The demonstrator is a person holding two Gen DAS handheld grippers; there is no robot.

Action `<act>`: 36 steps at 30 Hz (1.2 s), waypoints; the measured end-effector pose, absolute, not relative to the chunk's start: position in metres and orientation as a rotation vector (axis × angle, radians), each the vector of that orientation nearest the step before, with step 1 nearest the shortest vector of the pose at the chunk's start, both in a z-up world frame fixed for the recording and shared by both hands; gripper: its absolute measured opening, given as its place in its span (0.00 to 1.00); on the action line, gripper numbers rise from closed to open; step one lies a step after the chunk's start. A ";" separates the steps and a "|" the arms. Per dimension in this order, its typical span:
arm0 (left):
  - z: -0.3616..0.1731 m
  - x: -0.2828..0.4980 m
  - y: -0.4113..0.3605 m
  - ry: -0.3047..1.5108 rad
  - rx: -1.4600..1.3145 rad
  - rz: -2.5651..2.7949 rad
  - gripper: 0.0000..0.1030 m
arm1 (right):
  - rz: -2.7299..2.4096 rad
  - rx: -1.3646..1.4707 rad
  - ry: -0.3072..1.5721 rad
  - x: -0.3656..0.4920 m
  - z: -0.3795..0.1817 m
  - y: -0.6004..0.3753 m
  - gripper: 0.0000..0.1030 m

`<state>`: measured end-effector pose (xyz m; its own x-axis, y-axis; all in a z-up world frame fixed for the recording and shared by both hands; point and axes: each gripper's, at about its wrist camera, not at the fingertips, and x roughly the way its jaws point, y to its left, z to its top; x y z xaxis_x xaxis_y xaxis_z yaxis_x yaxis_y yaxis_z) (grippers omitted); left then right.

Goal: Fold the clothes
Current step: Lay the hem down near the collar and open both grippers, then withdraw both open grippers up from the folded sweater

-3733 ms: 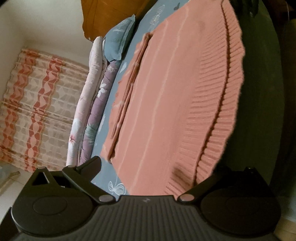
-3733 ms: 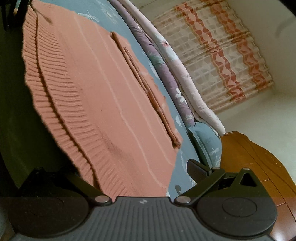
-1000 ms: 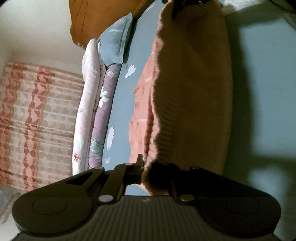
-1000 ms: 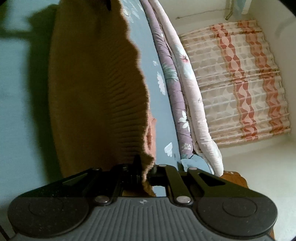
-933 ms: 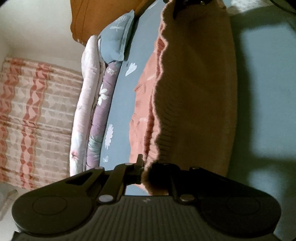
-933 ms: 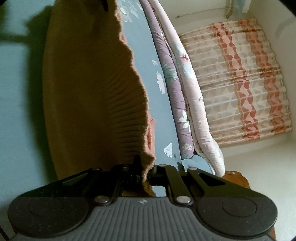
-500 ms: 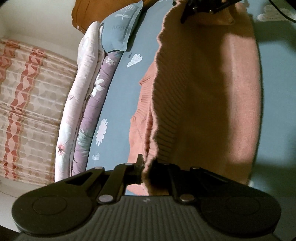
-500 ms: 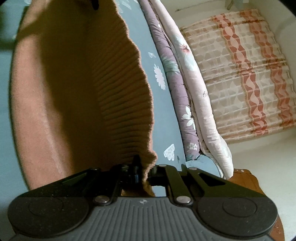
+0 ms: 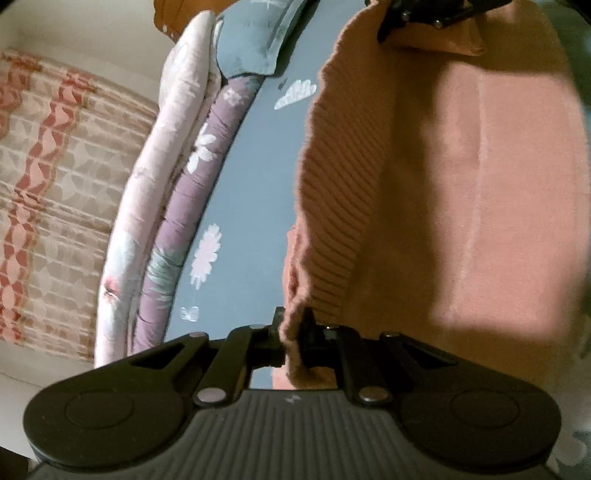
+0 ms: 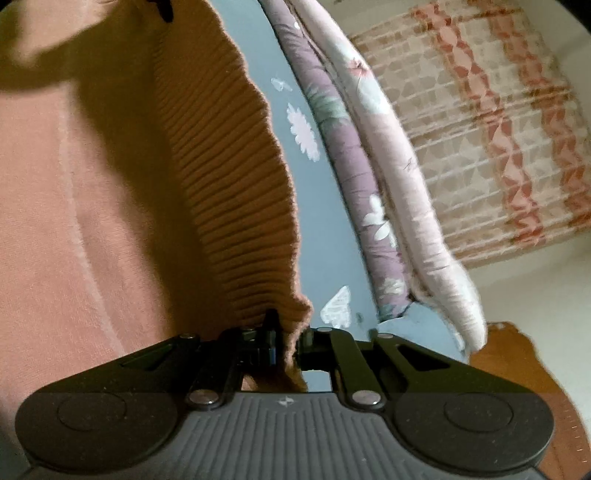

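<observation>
A salmon-pink knitted sweater (image 9: 461, 177) with a ribbed hem lies on the blue bedsheet (image 9: 251, 177). My left gripper (image 9: 293, 328) is shut on one corner of the ribbed hem. My right gripper (image 10: 286, 334) is shut on the other hem corner of the sweater (image 10: 92, 192). The hem is carried over the sweater's body, doubling it. The right gripper also shows at the top of the left wrist view (image 9: 417, 14), clamped on the far corner.
A rolled purple floral quilt (image 9: 184, 206) and a pale pink one (image 9: 147, 177) lie along the bed's edge, with a blue pillow (image 9: 255, 40). A patterned curtain (image 10: 498, 122) hangs beyond. A wooden headboard (image 10: 517, 373) stands at one end.
Both grippers closed on the hem corners and lifted them. They have carried the hem over the sweater toward the quilts, and the fold has come lower over the body.
</observation>
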<state>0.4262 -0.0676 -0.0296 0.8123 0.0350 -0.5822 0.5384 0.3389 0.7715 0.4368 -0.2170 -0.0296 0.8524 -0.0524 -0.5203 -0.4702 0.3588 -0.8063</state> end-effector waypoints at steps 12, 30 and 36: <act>-0.072 0.457 -0.064 0.664 1.159 -0.350 0.17 | 0.289 -1.146 0.575 0.457 -0.065 -0.214 0.53; -0.044 0.396 -0.051 0.697 0.821 -0.374 0.71 | 0.465 -0.798 0.610 0.359 -0.007 -0.237 0.76; -0.059 0.396 -0.053 0.766 0.731 -0.395 0.71 | 0.344 -0.938 0.625 0.373 -0.035 -0.239 0.76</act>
<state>0.3959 -0.0528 -0.0588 0.6661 -0.0651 -0.7430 0.5678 0.6901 0.4486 0.3726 -0.2388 -0.0348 0.7738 0.0089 -0.6333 -0.5301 0.5564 -0.6398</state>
